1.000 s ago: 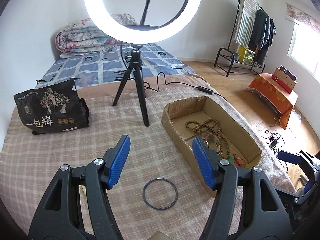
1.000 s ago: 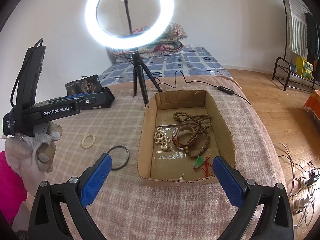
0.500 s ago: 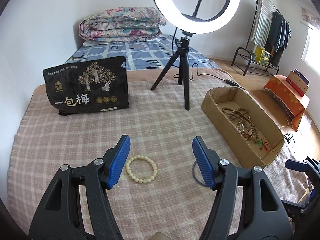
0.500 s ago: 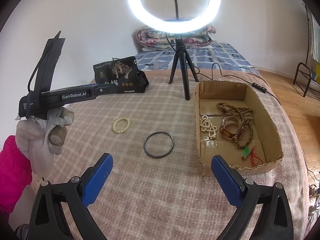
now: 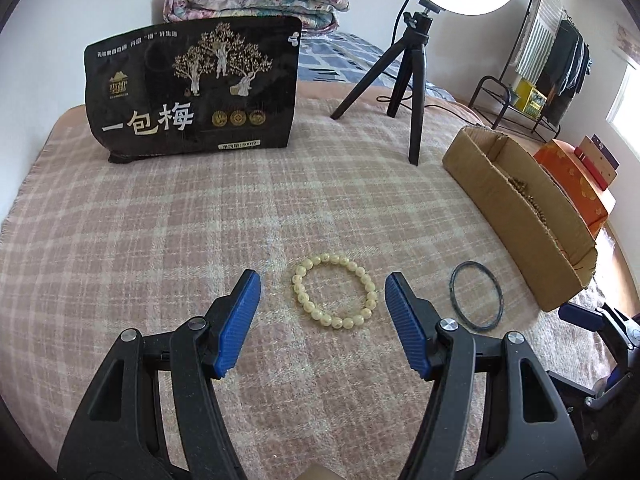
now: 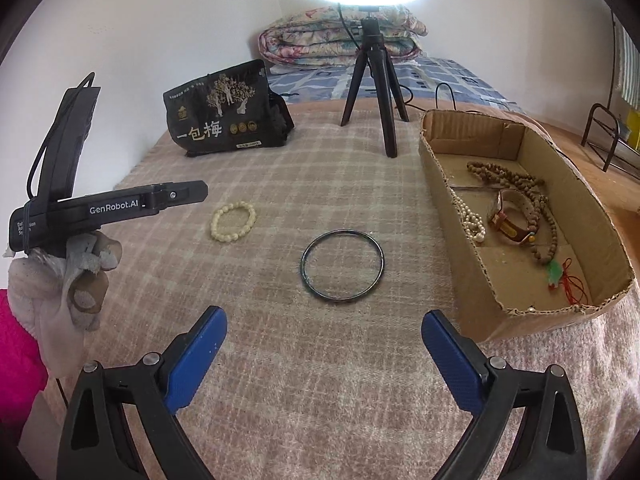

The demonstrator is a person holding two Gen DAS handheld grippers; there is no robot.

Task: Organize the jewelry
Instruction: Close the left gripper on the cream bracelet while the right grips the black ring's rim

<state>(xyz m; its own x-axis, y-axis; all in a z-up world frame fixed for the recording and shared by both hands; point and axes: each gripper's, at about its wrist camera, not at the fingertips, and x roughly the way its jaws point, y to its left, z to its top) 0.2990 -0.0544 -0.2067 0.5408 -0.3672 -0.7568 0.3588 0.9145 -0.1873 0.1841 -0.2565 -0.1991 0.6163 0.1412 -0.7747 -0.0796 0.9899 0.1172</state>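
Note:
A cream bead bracelet [image 5: 335, 290] lies on the plaid blanket, also in the right wrist view [image 6: 233, 222]. My left gripper [image 5: 322, 296] is open, low over it, its blue fingers on either side of the bracelet. A dark thin bangle [image 5: 476, 297] lies to its right, also in the right wrist view [image 6: 342, 265]. My right gripper [image 6: 324, 340] is open and empty, just short of the bangle. A cardboard box [image 6: 448, 204] holds wooden bead strands [image 6: 516, 180], a watch [image 6: 510, 220], a pearl strand [image 6: 470, 220] and a green pendant [image 6: 554, 272].
A black snack bag [image 5: 192, 88] stands at the back of the blanket. A ring light on a black tripod [image 5: 416, 80] stands between bag and box. The box [image 5: 516, 216] sits at the blanket's right edge. A bed with folded quilts [image 6: 340, 40] lies behind.
My left gripper swung left from the bangle to the bead bracelet and dropped low over it. My right gripper turned left from the box toward the bangle.

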